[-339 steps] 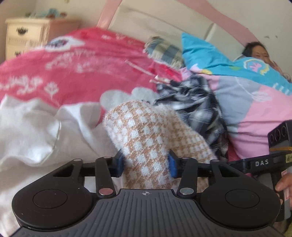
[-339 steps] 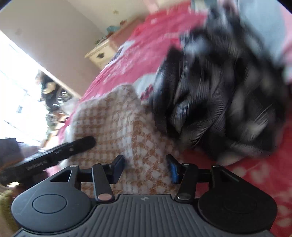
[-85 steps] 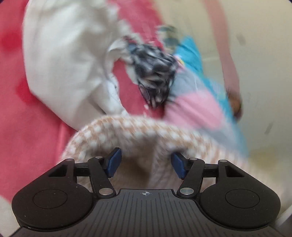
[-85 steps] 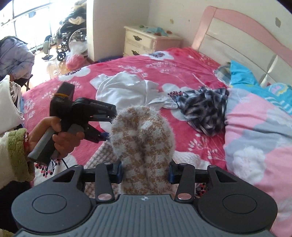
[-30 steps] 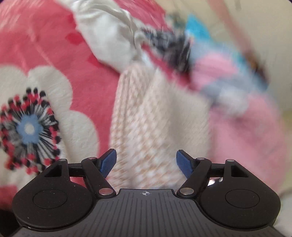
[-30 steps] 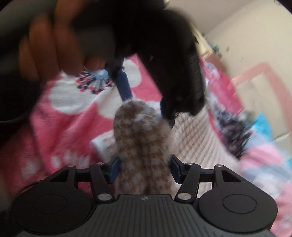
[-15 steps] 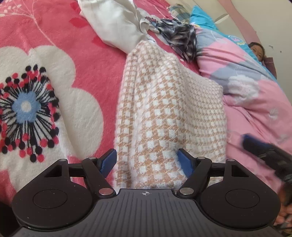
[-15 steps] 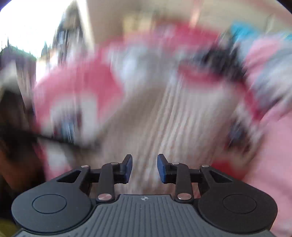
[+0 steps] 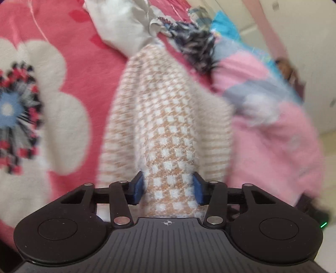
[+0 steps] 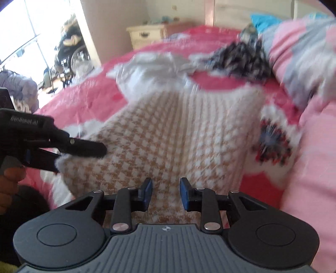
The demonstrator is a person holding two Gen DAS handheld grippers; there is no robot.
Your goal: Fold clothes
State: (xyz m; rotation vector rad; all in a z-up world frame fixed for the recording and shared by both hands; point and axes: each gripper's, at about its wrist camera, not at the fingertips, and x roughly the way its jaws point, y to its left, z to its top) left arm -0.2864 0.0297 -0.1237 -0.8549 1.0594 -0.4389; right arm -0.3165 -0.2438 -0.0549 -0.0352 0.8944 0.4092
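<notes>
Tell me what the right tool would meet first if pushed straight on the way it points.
Most likely the tan-and-white checked knit garment spread on the bed, directly beyond the right tool; nothing shows between, though depth is unclear.

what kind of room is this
Most likely a bedroom: clothes lie on a bed with a pink flowered blanket, a headboard stands behind it, and a nightstand sits beside it.

The plaid shirt [image 10: 239, 56] and the white garment [image 10: 153, 69] are smeared by blur; the sweater's [image 9: 168, 117] near hem is hidden
</notes>
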